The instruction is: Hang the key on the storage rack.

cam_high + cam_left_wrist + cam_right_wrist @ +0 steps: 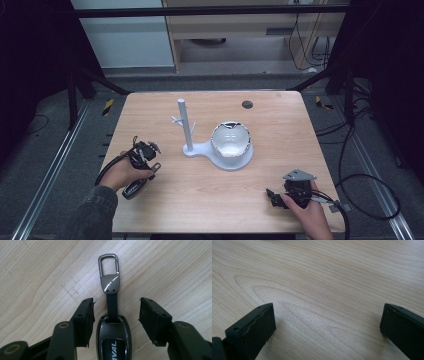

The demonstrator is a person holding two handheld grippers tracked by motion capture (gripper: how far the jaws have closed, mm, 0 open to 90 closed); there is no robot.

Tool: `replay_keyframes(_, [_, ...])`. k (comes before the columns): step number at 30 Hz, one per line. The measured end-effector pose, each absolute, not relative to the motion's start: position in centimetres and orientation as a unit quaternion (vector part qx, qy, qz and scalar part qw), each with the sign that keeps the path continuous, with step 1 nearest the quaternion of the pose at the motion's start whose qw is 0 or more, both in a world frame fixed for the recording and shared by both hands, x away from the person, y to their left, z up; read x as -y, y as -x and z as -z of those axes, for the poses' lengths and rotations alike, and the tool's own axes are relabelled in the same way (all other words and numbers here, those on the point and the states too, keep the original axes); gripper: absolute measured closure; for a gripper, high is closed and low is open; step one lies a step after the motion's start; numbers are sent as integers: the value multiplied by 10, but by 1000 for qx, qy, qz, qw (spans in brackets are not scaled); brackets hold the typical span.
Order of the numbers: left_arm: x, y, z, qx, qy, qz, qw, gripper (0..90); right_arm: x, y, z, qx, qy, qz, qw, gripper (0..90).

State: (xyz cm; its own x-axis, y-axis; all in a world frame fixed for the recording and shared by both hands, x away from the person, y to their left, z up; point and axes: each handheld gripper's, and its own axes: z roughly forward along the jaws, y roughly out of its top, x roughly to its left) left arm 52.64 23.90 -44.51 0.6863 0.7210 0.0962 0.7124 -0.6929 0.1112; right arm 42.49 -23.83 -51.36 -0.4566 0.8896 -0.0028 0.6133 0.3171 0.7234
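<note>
Key fob [114, 340] lengthwise between open left claw [116, 312]

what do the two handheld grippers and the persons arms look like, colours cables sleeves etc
Both grippers are black, each with two blocky black jaws. The left gripper has brass-coloured pivot rings at its jaw arms, seen in its own view. The right gripper carries a grey three-cornered plate on top and trails a black cable looping off the table's right edge. A dark grey sleeve covers the left forearm.
</note>
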Motion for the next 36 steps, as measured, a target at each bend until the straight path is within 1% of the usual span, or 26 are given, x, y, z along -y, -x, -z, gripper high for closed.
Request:
replay_keyframes(5, [-240,-531,450,-394,-917,-60,31,534,238,-425,514,-785,-478,-335,206,5])
replay_keyframes(10, [-239,-533,455,-395,-916,-60,28,570,238,-425,514,-785,-479,-335,206,5])
replay_keyframes(23, [-247,-535,457,-403,-913,-50,31,625,238,-425,514,-785,-479,-335,206,5])
replay_keyframes(32, [-248,-536,457,-401,-914,-46,33,688,238,-425,514,-785,-479,-335,206,5])
replay_keyframes(36, [-247,-536,457,-402,-914,-45,32,696,238,-425,514,-785,-479,-335,206,5])
